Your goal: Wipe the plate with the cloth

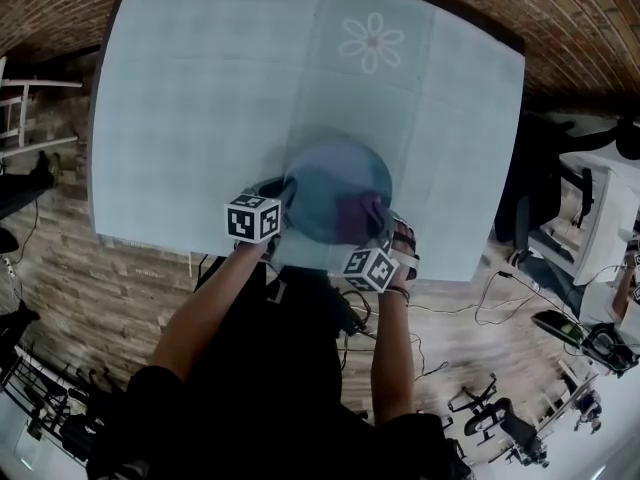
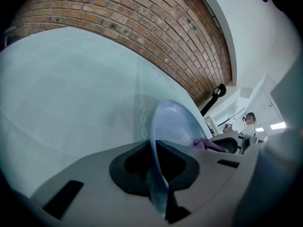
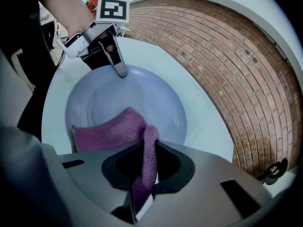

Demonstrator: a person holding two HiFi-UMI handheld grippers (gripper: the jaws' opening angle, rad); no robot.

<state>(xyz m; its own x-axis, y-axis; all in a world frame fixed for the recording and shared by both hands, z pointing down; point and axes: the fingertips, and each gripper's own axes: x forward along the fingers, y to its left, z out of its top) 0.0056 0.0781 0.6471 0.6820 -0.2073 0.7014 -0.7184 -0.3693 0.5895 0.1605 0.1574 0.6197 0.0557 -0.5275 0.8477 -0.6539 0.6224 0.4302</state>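
Note:
A pale blue plate [image 1: 325,183] is held over the near edge of the table [image 1: 200,88]. My left gripper [image 1: 285,200] is shut on the plate's left rim; in the left gripper view the rim [image 2: 155,169] runs edge-on between the jaws of that gripper [image 2: 158,188]. A purple cloth [image 3: 109,131] lies on the plate [image 3: 123,96], with one fold pinched in my right gripper [image 3: 142,193]. The head view shows the cloth [image 1: 358,211] on the plate's right side by the right gripper [image 1: 378,230]. The left gripper [image 3: 120,70] grips the far rim in the right gripper view.
A light blue tablecloth with a flower print [image 1: 372,41] covers the table. Brick-pattern floor surrounds it. A white chair [image 1: 20,108] stands at the left, with desks and cables at the right. A person [image 2: 249,122] is far off in the left gripper view.

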